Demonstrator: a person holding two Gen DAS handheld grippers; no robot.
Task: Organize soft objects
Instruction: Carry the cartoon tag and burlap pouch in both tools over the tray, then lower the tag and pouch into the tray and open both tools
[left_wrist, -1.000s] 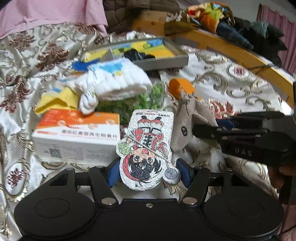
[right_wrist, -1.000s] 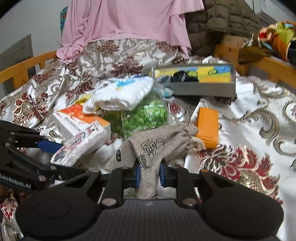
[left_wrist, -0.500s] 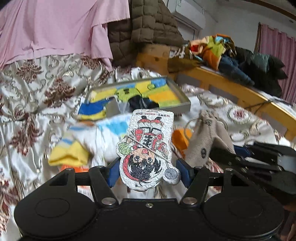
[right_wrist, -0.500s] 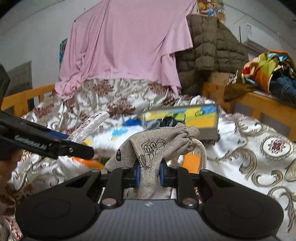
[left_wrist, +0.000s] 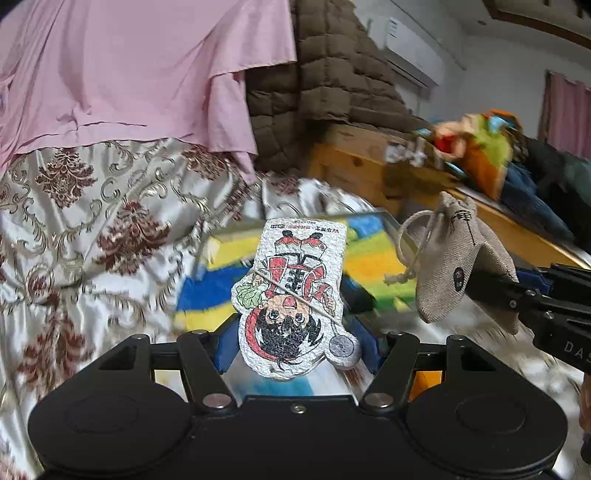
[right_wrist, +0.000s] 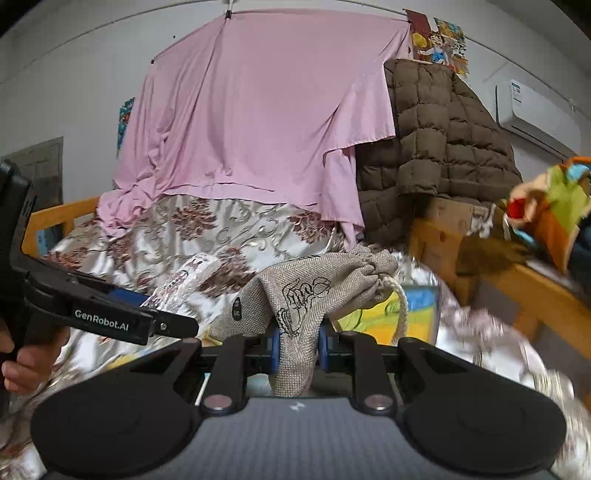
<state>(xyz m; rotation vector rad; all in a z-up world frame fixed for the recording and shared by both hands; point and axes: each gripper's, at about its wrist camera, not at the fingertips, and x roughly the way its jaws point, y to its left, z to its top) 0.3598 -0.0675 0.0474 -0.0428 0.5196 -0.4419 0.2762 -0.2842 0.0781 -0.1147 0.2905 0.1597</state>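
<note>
My left gripper (left_wrist: 295, 347) is shut on a flat white cartoon-figure pad (left_wrist: 295, 295) and holds it upright in the air. My right gripper (right_wrist: 295, 350) is shut on a grey drawstring pouch (right_wrist: 314, 291), also lifted. In the left wrist view the pouch (left_wrist: 454, 266) hangs at the right from the right gripper. In the right wrist view the left gripper shows at the left with the pad (right_wrist: 184, 277) edge-on. Beyond both lies a grey tray (left_wrist: 391, 225) with yellow, blue and green soft items (left_wrist: 369, 262); it shows blurred in the right wrist view (right_wrist: 424, 291).
A floral satin bedspread (left_wrist: 92, 240) covers the bed. A pink cloth (right_wrist: 258, 129) and a brown quilted jacket (right_wrist: 436, 155) hang behind. A wooden bed rail (left_wrist: 509, 225) with piled clothes (left_wrist: 491, 155) runs along the right. An orange item (left_wrist: 428, 380) lies low.
Both grippers have risen and tilted up with the pad and the pouch. The box, white bundle and green bag have dropped out of view; the tray now sits just beyond the grippers.
</note>
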